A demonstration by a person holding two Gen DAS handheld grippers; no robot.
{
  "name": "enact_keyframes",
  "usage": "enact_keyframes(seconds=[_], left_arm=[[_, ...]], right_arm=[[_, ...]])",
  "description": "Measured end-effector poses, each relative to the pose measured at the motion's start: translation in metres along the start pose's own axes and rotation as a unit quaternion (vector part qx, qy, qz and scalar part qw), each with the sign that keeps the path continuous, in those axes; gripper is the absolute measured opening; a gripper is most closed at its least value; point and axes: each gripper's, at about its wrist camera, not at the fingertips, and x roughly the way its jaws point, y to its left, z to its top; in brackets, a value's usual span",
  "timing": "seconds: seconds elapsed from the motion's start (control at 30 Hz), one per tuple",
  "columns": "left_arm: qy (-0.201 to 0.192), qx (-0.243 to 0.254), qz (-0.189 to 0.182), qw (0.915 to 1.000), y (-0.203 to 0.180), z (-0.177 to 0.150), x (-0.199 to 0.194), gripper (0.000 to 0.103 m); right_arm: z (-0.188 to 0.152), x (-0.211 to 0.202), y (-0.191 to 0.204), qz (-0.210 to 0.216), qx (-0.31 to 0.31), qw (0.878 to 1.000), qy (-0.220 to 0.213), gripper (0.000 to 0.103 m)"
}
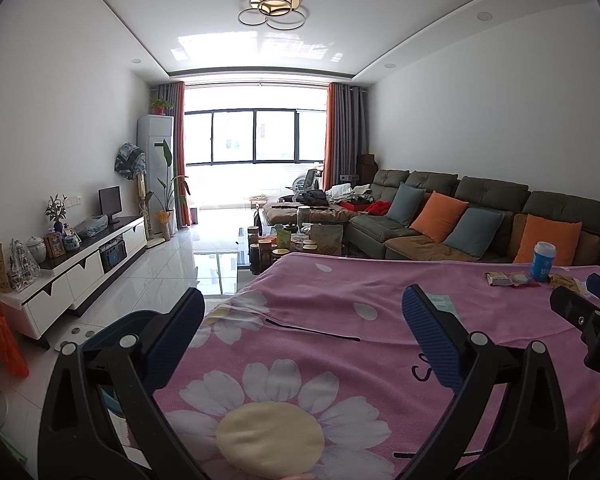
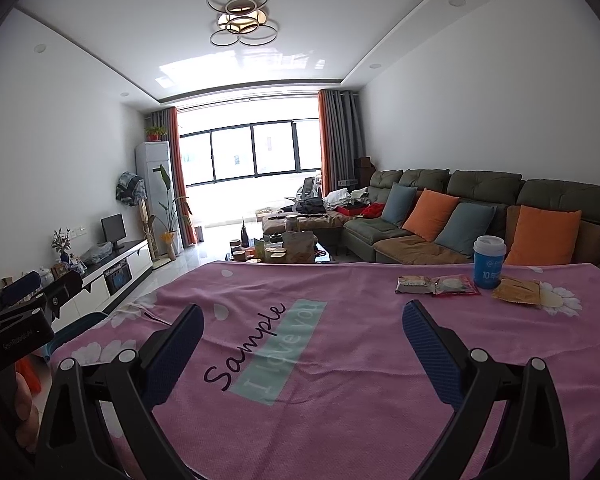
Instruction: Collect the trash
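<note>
A table with a pink flowered cloth point(image 2: 340, 360) fills the foreground. At its far right lie a grey snack wrapper point(image 2: 414, 285), a red-edged clear wrapper point(image 2: 456, 285) and a yellow-brown wrapper point(image 2: 518, 291), beside an upright blue cup with a white lid point(image 2: 488, 262). The same wrappers point(image 1: 512, 279) and blue cup point(image 1: 542, 261) show in the left wrist view. My left gripper point(image 1: 300, 308) is open and empty above the cloth's left part. My right gripper point(image 2: 302, 322) is open and empty above the cloth's middle, well short of the wrappers.
A dark blue bin point(image 1: 116, 332) stands on the floor at the table's left edge. A coffee table with jars point(image 1: 284, 240) stands beyond the table. A sofa with cushions point(image 2: 480, 216) lines the right wall, a TV cabinet point(image 1: 84, 264) the left. An orange bag point(image 1: 4, 340) hangs at far left.
</note>
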Motion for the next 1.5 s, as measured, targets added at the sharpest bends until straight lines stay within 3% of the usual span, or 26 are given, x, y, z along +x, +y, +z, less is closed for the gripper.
enact_keyframes(seconds=[1.5], left_arm=[[0.001, -0.001, 0.002, 1.0000, 0.0036, 0.0000, 0.0013, 0.097]], right_arm=[[0.0029, -0.0048, 0.0037, -0.011, 0.002, 1.000, -0.008, 0.096]])
